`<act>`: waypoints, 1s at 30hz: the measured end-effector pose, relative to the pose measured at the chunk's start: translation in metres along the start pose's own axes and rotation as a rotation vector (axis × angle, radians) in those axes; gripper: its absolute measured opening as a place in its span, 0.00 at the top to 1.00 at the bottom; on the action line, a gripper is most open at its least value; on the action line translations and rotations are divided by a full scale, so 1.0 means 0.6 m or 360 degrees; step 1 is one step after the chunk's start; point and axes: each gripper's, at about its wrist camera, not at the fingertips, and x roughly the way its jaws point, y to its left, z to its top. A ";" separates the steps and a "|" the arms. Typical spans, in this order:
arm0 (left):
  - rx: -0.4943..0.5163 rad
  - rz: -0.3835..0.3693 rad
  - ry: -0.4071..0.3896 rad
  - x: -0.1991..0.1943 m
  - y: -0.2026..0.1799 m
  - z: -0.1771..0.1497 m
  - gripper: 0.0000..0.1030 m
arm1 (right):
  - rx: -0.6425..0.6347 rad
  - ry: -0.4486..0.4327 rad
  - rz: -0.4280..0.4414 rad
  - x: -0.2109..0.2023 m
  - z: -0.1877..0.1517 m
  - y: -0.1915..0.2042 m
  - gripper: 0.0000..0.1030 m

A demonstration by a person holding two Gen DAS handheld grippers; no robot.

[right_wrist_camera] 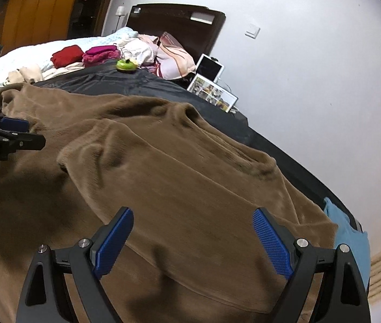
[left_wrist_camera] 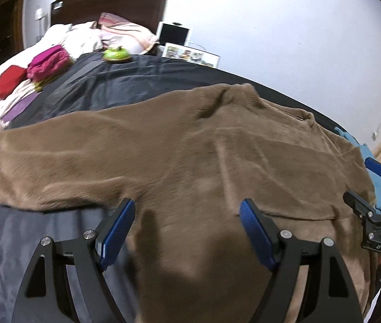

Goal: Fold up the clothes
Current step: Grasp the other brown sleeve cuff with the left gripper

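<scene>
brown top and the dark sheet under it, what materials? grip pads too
Brown top: looks like fleece or plush knit, matte, with a short fuzzy nap that shades light and dark.
Dark sheet: thin woven synthetic, maybe nylon or polyester, with a slight sheen and sharp fold creases.
Pads on the right hand-held gripper: blue, with a fine knurled texture; probably rubber or moulded plastic, can't tell which.

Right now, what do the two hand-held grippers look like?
Each hand-held gripper is a matte black frame with two angled arms, silver round pivot pins and blue textured pads. The left hand-held gripper has white lettering on its side, seen from the right wrist; the right hand-held gripper bears "DAS" on its base.
</scene>
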 end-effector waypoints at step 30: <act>-0.0717 0.0396 -0.0278 -0.136 0.329 -0.043 0.19 | 0.0333 0.0128 0.0231 0.093 -0.039 0.017 0.10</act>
